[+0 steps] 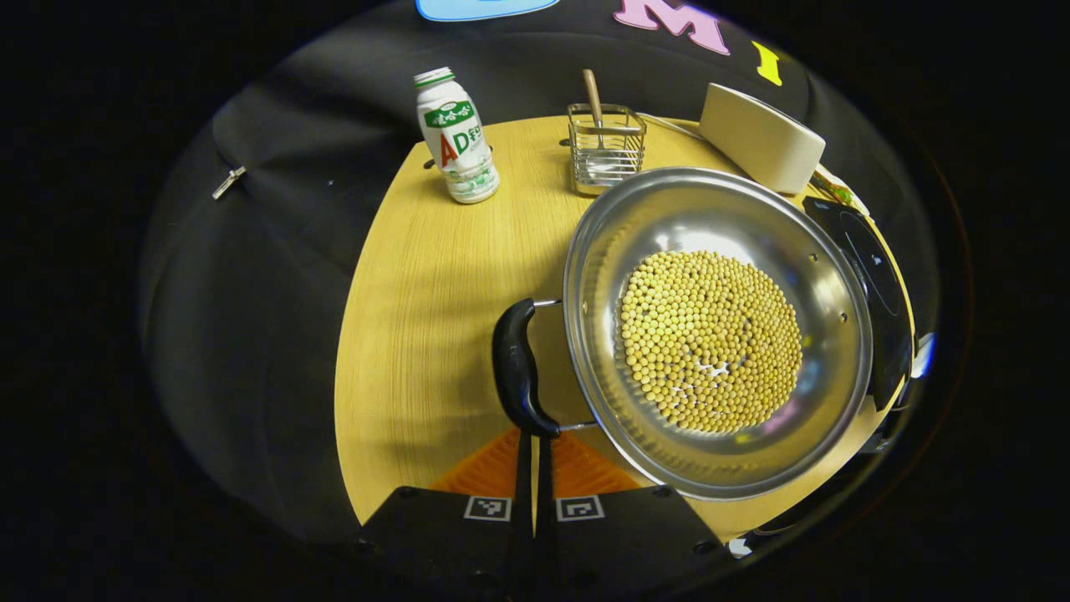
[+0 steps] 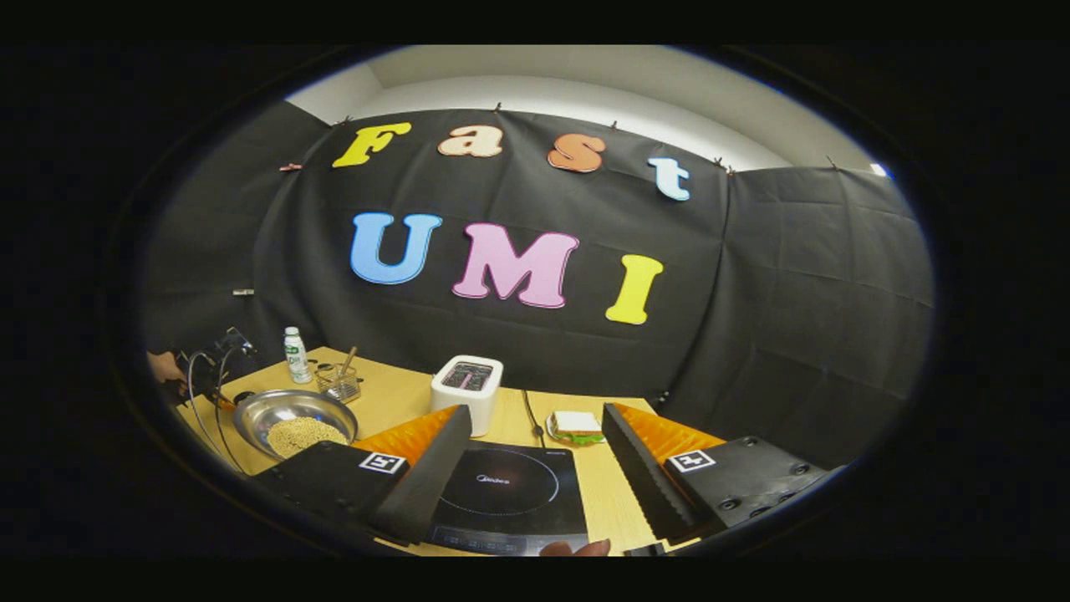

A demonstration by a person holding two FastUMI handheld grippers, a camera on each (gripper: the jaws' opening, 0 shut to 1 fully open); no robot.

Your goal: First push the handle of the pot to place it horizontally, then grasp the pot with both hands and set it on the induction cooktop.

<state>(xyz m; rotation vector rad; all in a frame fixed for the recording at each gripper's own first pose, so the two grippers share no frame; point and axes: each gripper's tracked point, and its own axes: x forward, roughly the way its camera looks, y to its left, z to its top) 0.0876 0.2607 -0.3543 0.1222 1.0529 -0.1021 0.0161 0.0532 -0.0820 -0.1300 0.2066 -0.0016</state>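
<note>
A steel pot (image 1: 719, 334) holding yellow beans sits on the wooden table (image 1: 435, 276). Its black side handle (image 1: 517, 368) is on the pot's left in the left gripper view. My left gripper (image 1: 535, 439) is shut, its tips touching the lower end of that handle. The black induction cooktop (image 1: 873, 284) lies just beyond the pot on the right. In the right gripper view, my right gripper (image 2: 535, 414) is open above the cooktop (image 2: 501, 489), with nothing between its fingers. The pot (image 2: 294, 418) is off to its left, where a hand holds the left gripper (image 2: 201, 364).
A white drink bottle (image 1: 456, 138) and a wire basket (image 1: 606, 150) with a wooden-handled utensil stand behind the pot. A white toaster (image 2: 466, 386) stands behind the cooktop, with a sandwich (image 2: 575, 425) on a plate to its right. A cable (image 2: 530, 414) runs between them.
</note>
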